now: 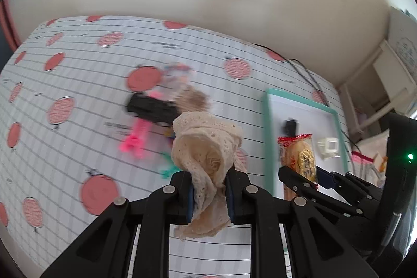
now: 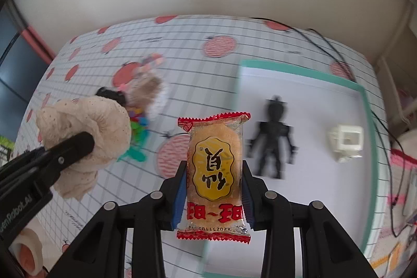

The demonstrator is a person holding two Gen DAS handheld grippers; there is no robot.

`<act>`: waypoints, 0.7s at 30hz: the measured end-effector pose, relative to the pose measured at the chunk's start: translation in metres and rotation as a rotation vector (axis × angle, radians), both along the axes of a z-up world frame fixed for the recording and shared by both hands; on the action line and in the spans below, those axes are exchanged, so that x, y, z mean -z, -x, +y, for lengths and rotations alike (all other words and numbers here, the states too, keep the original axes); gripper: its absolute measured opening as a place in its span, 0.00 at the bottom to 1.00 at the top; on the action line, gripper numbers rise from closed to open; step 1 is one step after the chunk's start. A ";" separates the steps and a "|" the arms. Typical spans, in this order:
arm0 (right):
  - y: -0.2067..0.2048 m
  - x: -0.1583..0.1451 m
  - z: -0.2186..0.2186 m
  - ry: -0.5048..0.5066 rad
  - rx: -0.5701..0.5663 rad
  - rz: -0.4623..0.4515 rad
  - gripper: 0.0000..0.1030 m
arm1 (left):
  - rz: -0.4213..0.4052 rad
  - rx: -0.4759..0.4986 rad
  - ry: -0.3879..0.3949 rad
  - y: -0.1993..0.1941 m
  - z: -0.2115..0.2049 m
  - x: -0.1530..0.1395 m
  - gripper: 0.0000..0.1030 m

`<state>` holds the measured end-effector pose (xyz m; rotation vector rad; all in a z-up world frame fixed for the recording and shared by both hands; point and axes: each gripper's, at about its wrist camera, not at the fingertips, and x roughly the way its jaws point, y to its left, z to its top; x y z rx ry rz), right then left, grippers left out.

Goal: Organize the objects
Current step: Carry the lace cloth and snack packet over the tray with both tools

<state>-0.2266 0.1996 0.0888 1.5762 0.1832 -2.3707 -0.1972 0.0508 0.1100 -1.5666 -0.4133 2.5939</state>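
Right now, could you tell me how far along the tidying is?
Done: a black figure and a white block lie on the green-rimmed tray. In hand: the left tool grips a lace cloth, the right tool a snack packet. Left: the blurred pile of small items on the tablecloth.

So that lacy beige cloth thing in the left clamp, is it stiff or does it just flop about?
Probably floppy: the lacy cloth bunches and folds between the left gripper, with its loose end drooping below the fingers. It likely weighs little, since a pinch on one fold carries it all. Its openwork might snag on the fingers.
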 end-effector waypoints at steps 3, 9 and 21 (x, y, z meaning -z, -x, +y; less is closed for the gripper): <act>0.005 -0.004 0.029 0.002 0.050 0.005 0.38 | 0.009 0.051 0.012 0.000 0.029 -0.002 0.20; 0.011 -0.014 0.084 0.000 0.147 0.020 0.38 | 0.010 0.118 -0.022 0.000 0.072 -0.002 0.20; 0.020 -0.006 0.139 -0.004 0.238 -0.013 0.38 | -0.020 0.225 -0.030 -0.007 0.139 0.011 0.20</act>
